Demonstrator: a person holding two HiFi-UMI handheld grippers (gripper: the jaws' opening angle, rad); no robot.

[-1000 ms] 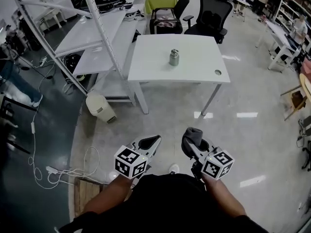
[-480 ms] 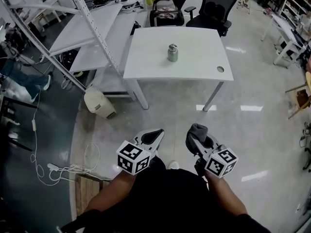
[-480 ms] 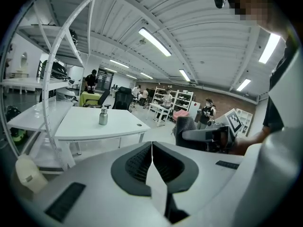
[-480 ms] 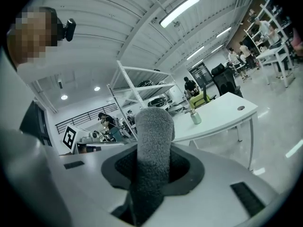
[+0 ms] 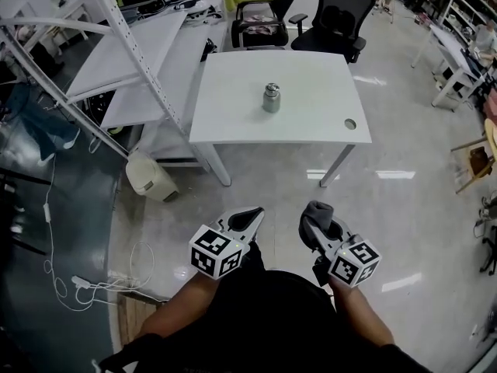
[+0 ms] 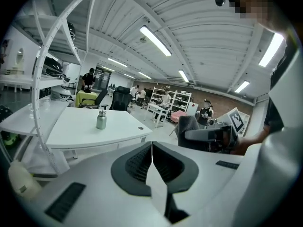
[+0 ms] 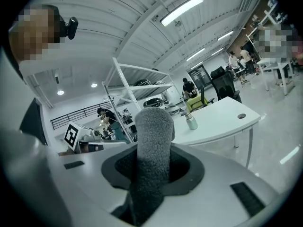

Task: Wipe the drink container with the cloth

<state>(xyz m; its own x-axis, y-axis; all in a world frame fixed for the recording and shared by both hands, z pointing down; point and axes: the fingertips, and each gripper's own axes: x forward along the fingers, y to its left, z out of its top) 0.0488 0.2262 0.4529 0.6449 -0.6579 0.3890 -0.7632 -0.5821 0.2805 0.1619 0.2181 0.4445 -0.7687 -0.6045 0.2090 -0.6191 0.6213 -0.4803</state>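
A small metal drink container (image 5: 271, 98) stands upright near the middle of a white table (image 5: 233, 123), well ahead of me; it also shows as the container (image 6: 101, 119) and the container (image 7: 191, 122) in the gripper views. My left gripper (image 5: 250, 217) is shut with nothing between its jaws, held low by my body. My right gripper (image 5: 314, 217) is shut on a folded grey cloth (image 5: 314, 212), which sticks up out of the jaws as the cloth (image 7: 152, 141). Both grippers are far short of the table.
A slanted white metal rack (image 5: 116, 37) stands left of the table, with a beige bin (image 5: 147, 176) at its foot. Black office chairs (image 5: 330, 18) sit behind the table. Cables (image 5: 93, 282) lie on the floor at my left. People stand far back in the room.
The table and container have drifted slightly in the head view as I shift forward. Both grippers keep their pose, the right one still holding the cloth.
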